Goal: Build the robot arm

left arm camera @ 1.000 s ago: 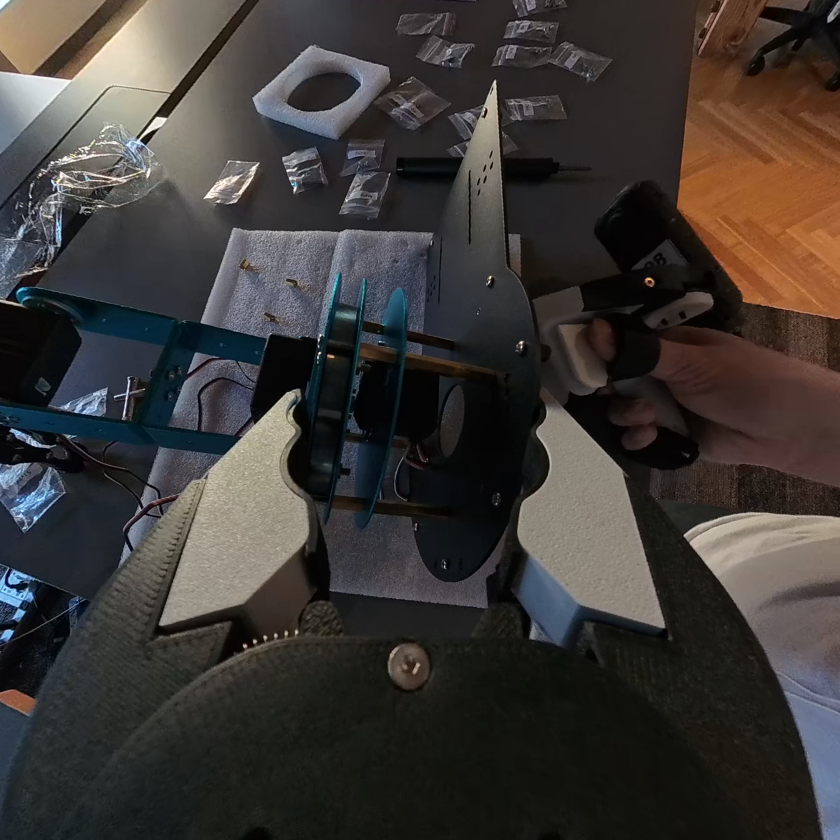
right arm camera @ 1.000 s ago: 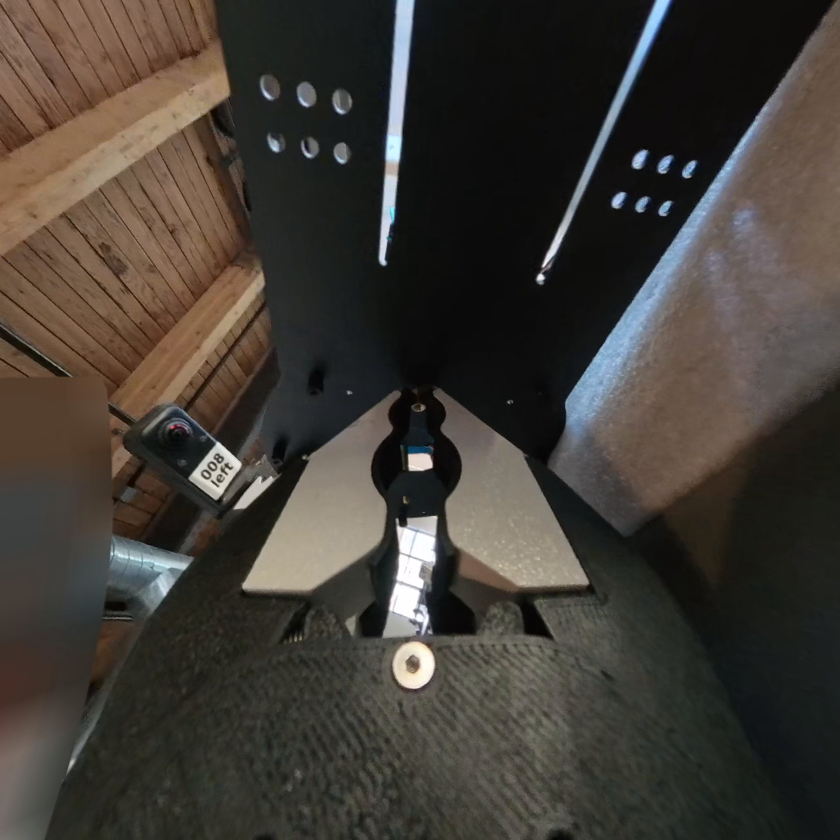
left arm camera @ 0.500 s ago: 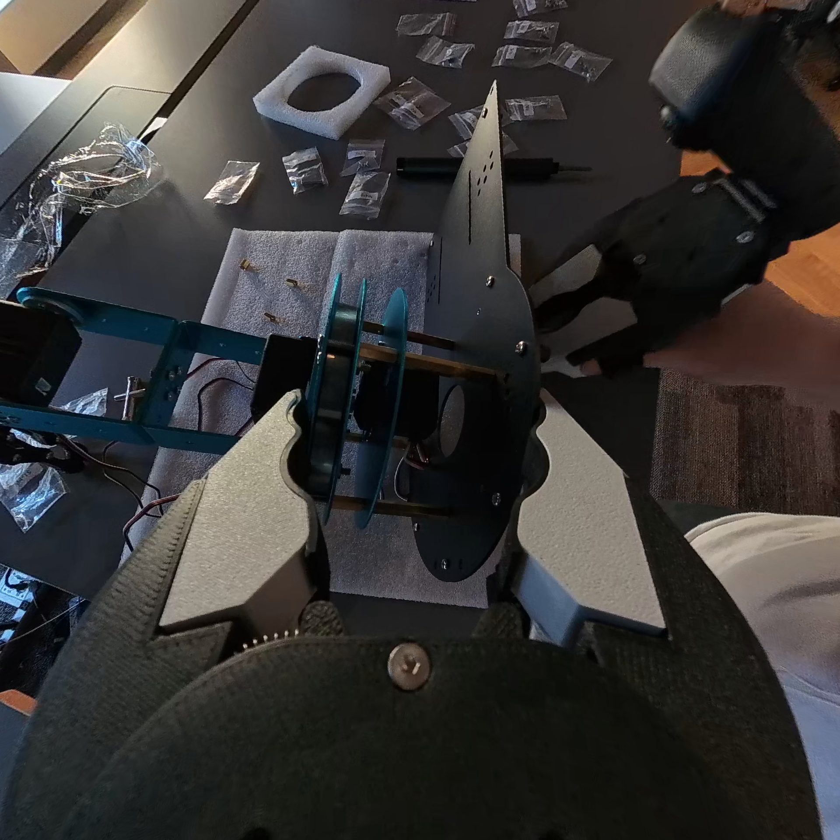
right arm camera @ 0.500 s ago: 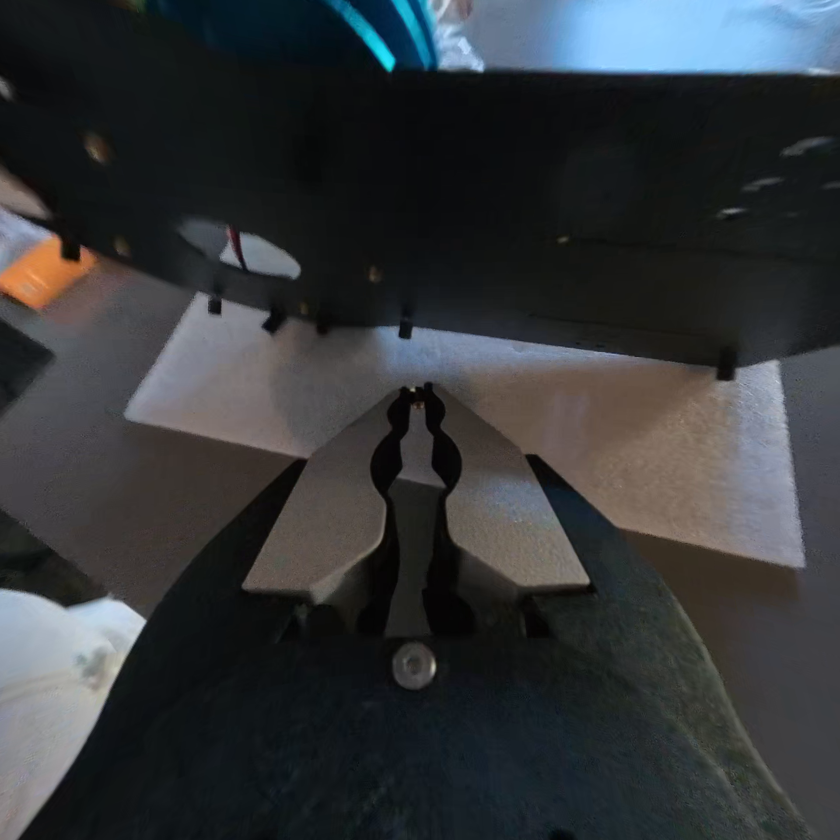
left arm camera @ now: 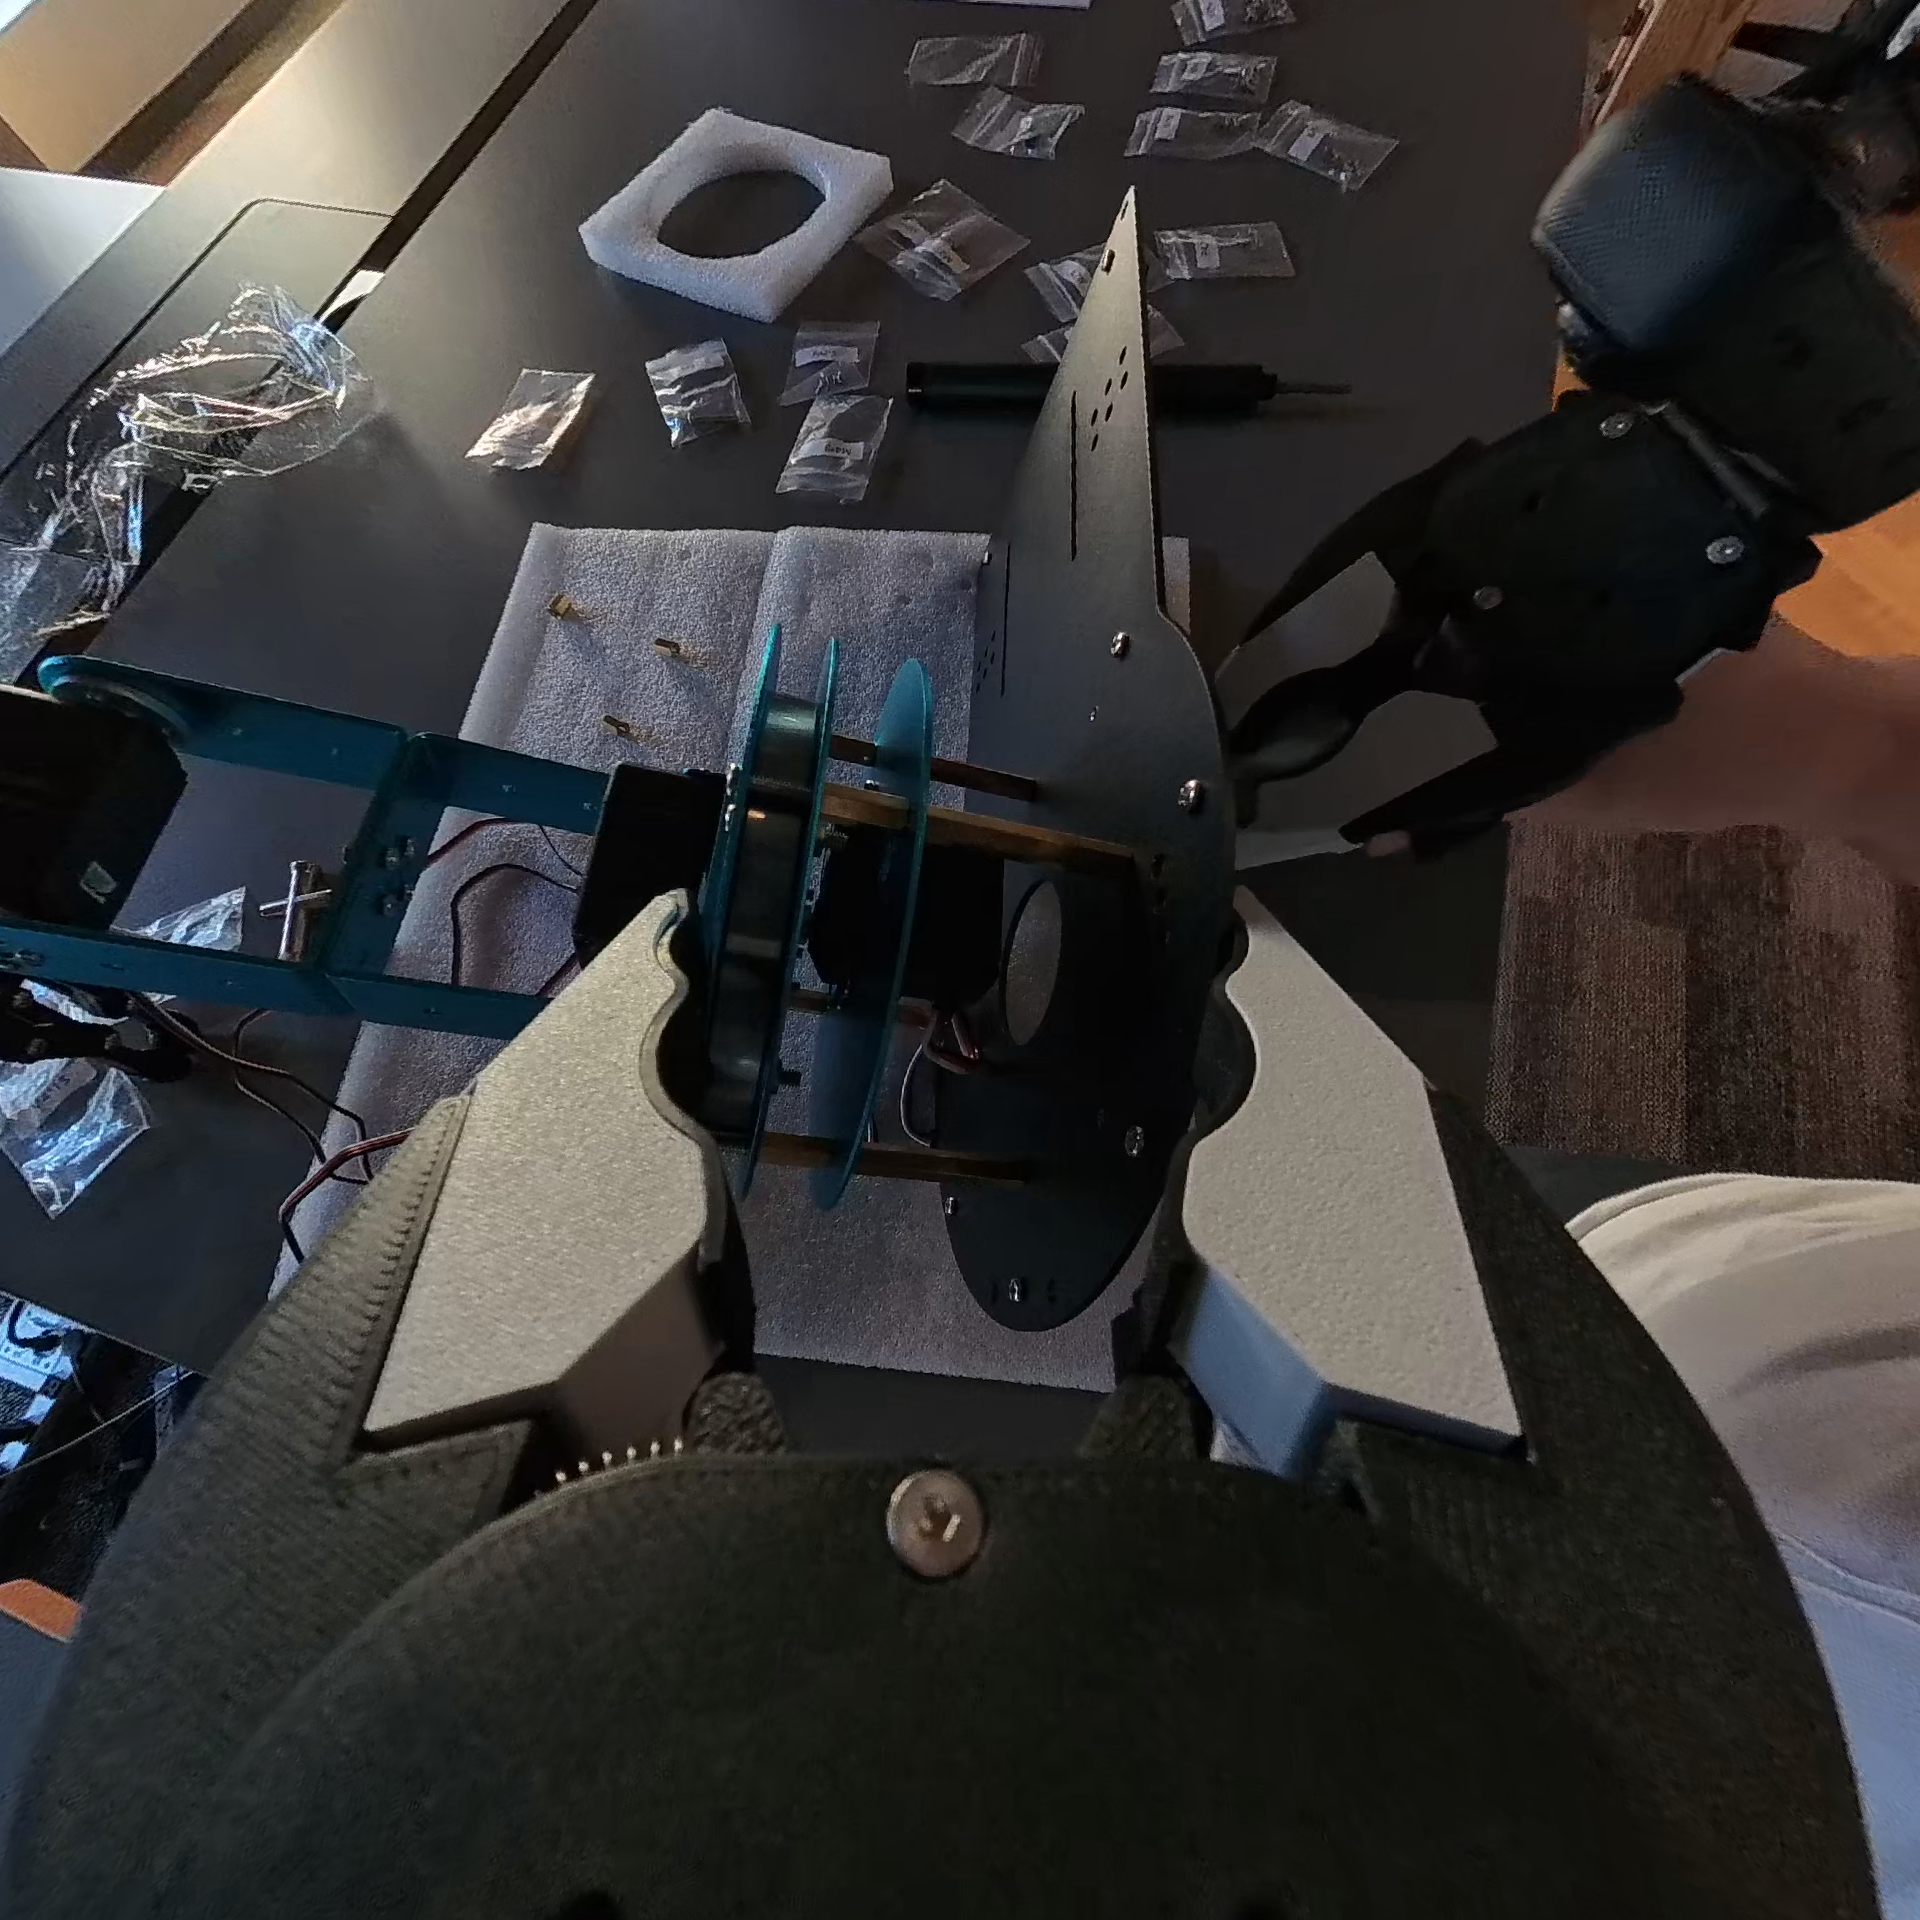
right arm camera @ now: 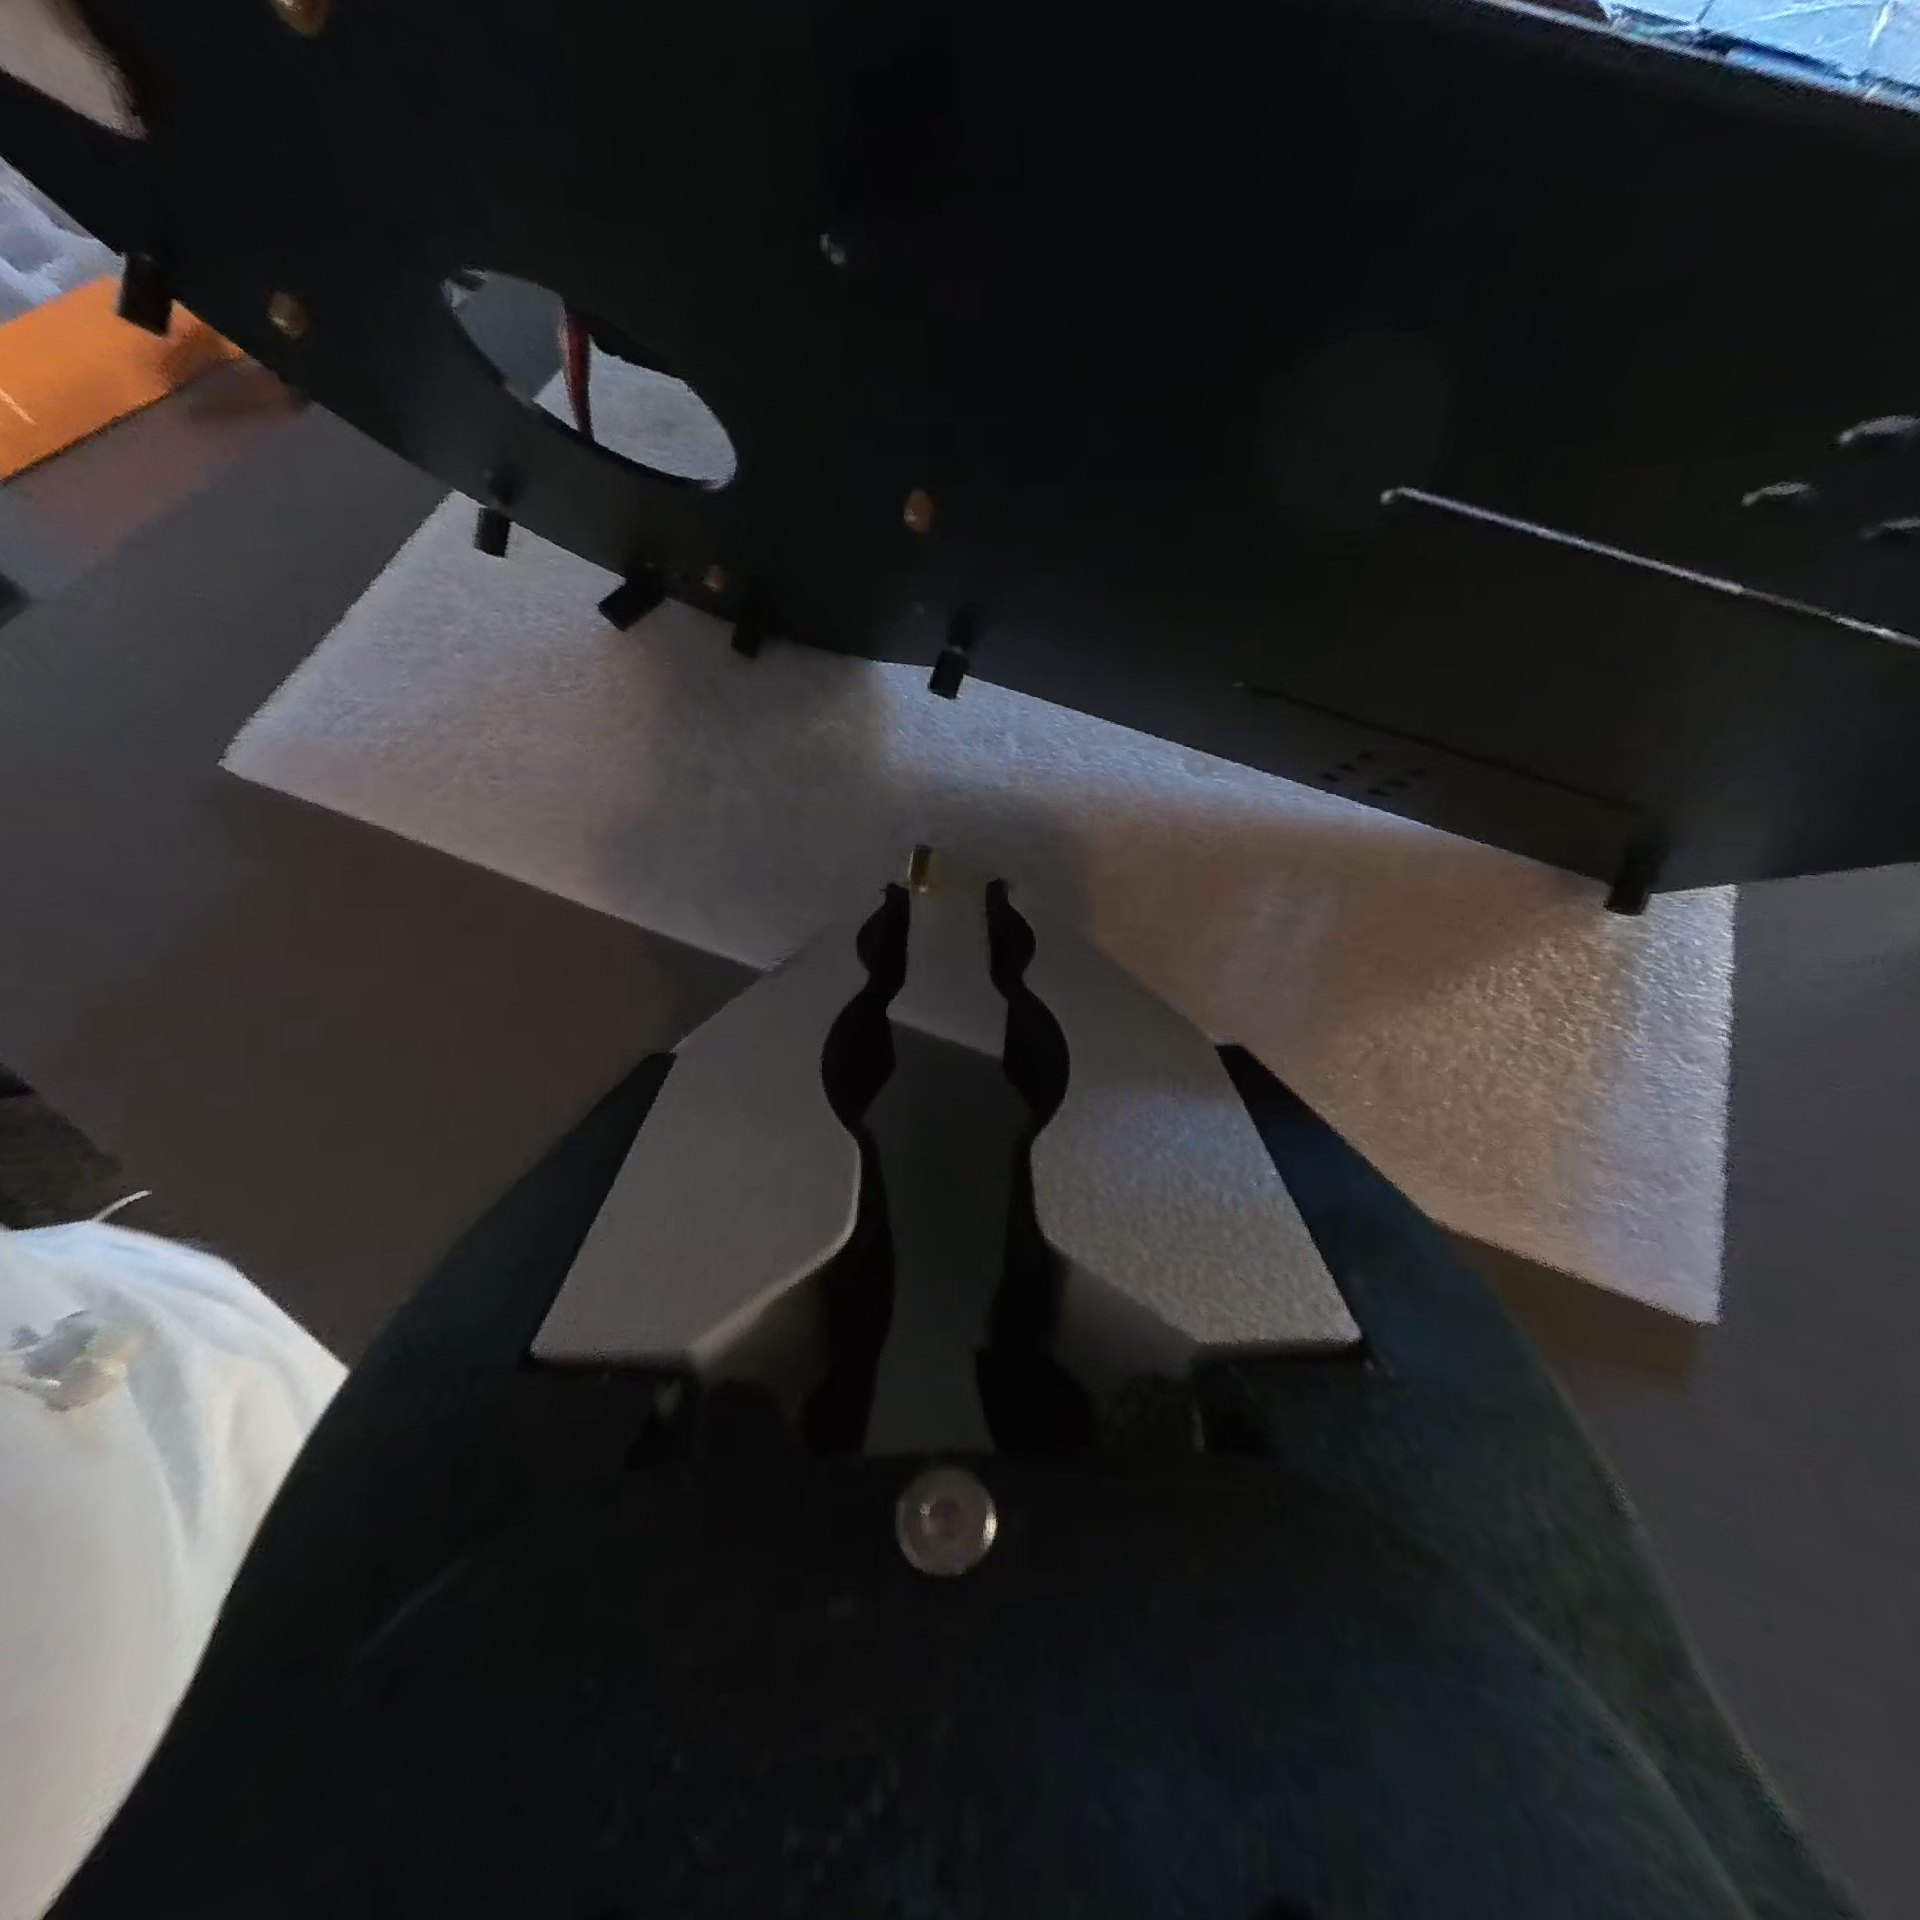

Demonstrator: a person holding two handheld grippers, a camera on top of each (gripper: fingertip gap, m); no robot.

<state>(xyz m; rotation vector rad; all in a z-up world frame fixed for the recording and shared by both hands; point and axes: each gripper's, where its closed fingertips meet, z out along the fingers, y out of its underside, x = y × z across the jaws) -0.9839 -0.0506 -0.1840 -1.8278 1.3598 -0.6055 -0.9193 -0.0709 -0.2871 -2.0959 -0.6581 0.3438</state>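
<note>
My left gripper (left arm camera: 956, 935) is shut on a robot-arm base assembly: its fingers press on a teal disc (left arm camera: 769, 894) on the left and a black metal plate (left arm camera: 1101, 831) on the right, held on edge over a white foam sheet (left arm camera: 644, 623). A teal arm bracket (left arm camera: 312, 769) sticks out to the left. My right gripper (right arm camera: 945, 891) points at the foam sheet (right arm camera: 1299, 987) below the black plate (right arm camera: 1039, 312). Its jaws are slightly apart. A small brass standoff (right arm camera: 922, 868) sits by its left fingertip. The right gripper also shows in the left wrist view (left arm camera: 1278, 727), right of the plate.
The dark table holds several small plastic bags (left arm camera: 831, 436), a square foam ring (left arm camera: 738, 208), a black screwdriver (left arm camera: 1195, 384), crumpled plastic wrap (left arm camera: 208, 395) and a cross wrench (left arm camera: 296, 904). Three brass standoffs (left arm camera: 675, 649) lie on the foam. A person's light clothing (left arm camera: 1766, 1403) is at right. The tips of one gripper are about 12 centimetres away from the tips of the other.
My right gripper swung from pointing up under the plate to pointing down at the foam sheet. Its jaws have parted, and the brass standoff now sits at the left fingertip. The left gripper has not moved.
</note>
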